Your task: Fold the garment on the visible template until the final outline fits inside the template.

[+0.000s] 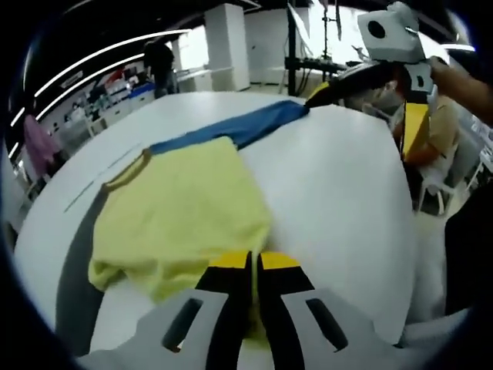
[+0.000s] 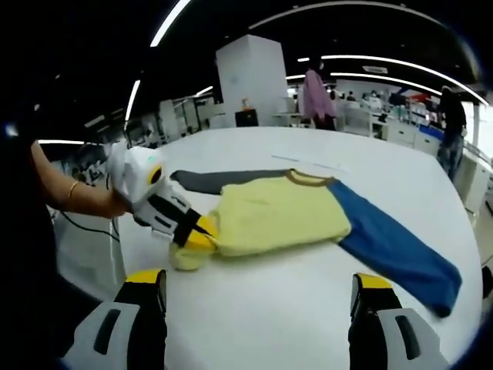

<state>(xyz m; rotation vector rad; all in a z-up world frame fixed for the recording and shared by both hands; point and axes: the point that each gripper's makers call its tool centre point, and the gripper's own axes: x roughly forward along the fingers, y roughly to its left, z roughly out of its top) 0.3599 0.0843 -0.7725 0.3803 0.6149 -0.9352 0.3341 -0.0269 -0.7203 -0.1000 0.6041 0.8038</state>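
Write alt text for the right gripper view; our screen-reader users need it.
A yellow shirt with one blue sleeve and one grey sleeve lies on a white round table, its hem corner pinched by the left gripper. The right gripper hangs open over bare table in front.

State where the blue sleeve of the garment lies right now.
In the right gripper view, the blue sleeve stretches flat on the white table, running from the yellow body toward the right gripper, away from the left gripper pinching the yellow hem.
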